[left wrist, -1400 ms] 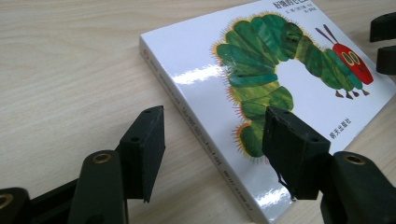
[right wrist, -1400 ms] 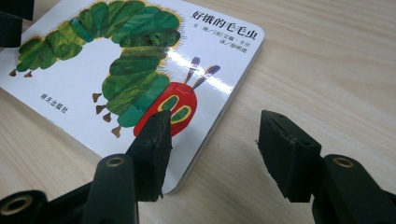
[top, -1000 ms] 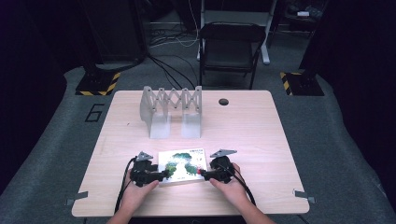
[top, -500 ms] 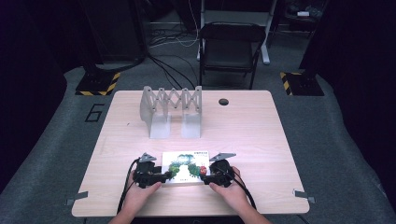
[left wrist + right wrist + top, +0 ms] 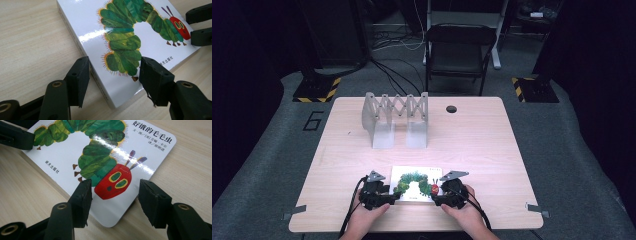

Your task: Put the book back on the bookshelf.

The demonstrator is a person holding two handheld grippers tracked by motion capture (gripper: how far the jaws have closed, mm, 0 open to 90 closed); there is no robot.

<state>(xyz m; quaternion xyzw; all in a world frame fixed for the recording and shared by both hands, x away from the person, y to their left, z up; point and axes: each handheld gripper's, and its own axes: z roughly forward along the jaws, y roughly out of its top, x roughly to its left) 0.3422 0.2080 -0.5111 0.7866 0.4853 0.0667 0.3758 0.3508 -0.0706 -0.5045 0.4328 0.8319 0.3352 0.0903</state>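
Observation:
A white picture book (image 5: 414,182) with a green caterpillar on its cover lies flat near the table's front edge. My left gripper (image 5: 394,196) sits at its near left corner and my right gripper (image 5: 435,199) at its near right corner. In the left gripper view my left gripper (image 5: 113,75) straddles the book (image 5: 120,37) at that corner. Its jaws have just been closing a little and stand apart, not pressing. In the right gripper view my right gripper (image 5: 113,192) stands open around the corner by the red head (image 5: 113,183).
A grey accordion-style rack (image 5: 395,117) stands at the back left of the wooden table (image 5: 492,150), with a round hole (image 5: 451,108) beside it. A dark chair (image 5: 459,50) is behind the table. Small clamps (image 5: 537,209) sit on the front edge.
Both hands have drawn back toward the table's near edge, from the book's sides to its near corners. The book stays flat in about the same place.

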